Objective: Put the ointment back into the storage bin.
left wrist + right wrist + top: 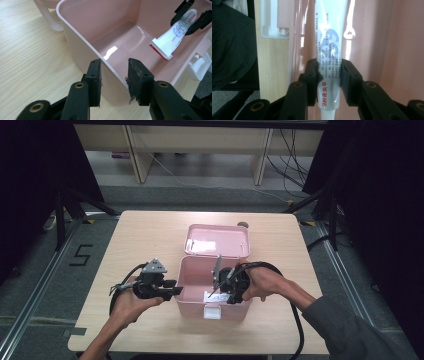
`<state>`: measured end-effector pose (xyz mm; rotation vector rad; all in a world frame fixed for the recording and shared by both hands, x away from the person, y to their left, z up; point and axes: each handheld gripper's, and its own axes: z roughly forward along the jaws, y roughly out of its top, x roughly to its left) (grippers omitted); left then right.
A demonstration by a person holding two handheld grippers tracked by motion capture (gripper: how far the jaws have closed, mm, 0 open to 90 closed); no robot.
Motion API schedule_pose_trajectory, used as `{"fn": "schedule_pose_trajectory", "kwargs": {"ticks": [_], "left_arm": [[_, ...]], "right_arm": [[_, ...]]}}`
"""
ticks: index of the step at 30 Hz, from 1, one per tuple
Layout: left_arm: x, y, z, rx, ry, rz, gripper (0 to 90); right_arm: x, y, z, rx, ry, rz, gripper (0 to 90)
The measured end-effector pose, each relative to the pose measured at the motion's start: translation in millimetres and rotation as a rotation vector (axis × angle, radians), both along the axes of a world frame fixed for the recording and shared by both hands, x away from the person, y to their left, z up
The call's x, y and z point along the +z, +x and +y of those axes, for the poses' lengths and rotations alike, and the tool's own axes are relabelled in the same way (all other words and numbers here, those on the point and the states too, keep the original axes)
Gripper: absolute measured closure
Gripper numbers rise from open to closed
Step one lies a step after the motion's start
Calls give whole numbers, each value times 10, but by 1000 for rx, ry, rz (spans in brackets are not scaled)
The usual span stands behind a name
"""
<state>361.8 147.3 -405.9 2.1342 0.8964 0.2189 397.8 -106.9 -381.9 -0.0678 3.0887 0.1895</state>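
Right gripper (329, 72) is clamped on a white tube (329, 37) inside the pink box (82, 32); the label reads "999", smaller print probably unreadable. Left gripper (114, 78) jaws are parted, straddling the box's wall; tube cap cut off.

One pink box (214, 292) (lid open), one tube (172, 37), perhaps one white latch (200, 65).

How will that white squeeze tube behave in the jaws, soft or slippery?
The white squeeze tube with blue print probably gives a little: the right gripper pinches its body. Its glossy skin may slip. It looks light, hanging inside the pink plastic box.
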Motion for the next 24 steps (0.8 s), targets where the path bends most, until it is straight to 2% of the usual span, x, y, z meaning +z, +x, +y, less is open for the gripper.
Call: {"fn": "schedule_pose_trajectory", "kwargs": {"ticks": [1, 2, 4, 5, 6, 9, 10, 11, 12, 13, 14, 15, 16, 17, 19, 20, 21, 24], "left_arm": [[1, -2, -1, 3, 2, -2, 635], [0, 1, 1, -1, -1, 1, 635], [0, 1, 1, -1, 0, 0, 635], [0, 1, 1, -1, 0, 0, 635], [0, 1, 0, -1, -1, 0, 634], [0, 1, 0, -1, -1, 1, 635], [0, 1, 0, -2, -1, 0, 635], [0, 1, 1, -2, -1, 0, 634], [0, 1, 1, -2, -1, 0, 635], [0, 2, 1, -2, -1, 0, 635], [0, 2, 1, -2, -1, 0, 635], [0, 2, 1, -2, -2, 1, 635], [-1, 3, 1, -3, -2, 2, 634], [-1, 3, 1, -3, -2, 2, 634], [-1, 3, 1, -2, -2, 1, 635], [-1, 3, 1, -2, -2, 1, 635], [-1, 3, 1, -2, -1, 1, 635], [-2, 4, -1, -3, -2, 2, 635]], "right_arm": [[3, -36, 0, -51, -18, 12, 700], [-31, -17, -1, -28, -16, 16, 700], [-30, -28, 0, -49, -32, 23, 700], [-31, -48, 3, -81, -43, 21, 700], [-51, -25, 7, -51, -37, 23, 700], [-60, -24, 21, -41, -40, 29, 700], [-81, -20, 22, -34, -25, 23, 700], [-72, -40, 38, -64, -53, 35, 700], [-84, -37, 42, -60, -52, 34, 700], [-105, -4, 42, -16, -42, 29, 699], [-105, -4, 42, -16, -42, 29, 699], [-107, -18, 50, -39, -47, 39, 699], [-141, 11, 57, 8, -37, 35, 700], [-141, 11, 57, 8, -37, 35, 700], [-160, -18, 41, -70, -54, 62, 700], [-160, -18, 41, -70, -54, 62, 700], [-179, 12, 33, -38, -41, 52, 699], [-188, -2, 24, -85, -50, 71, 700]]}}
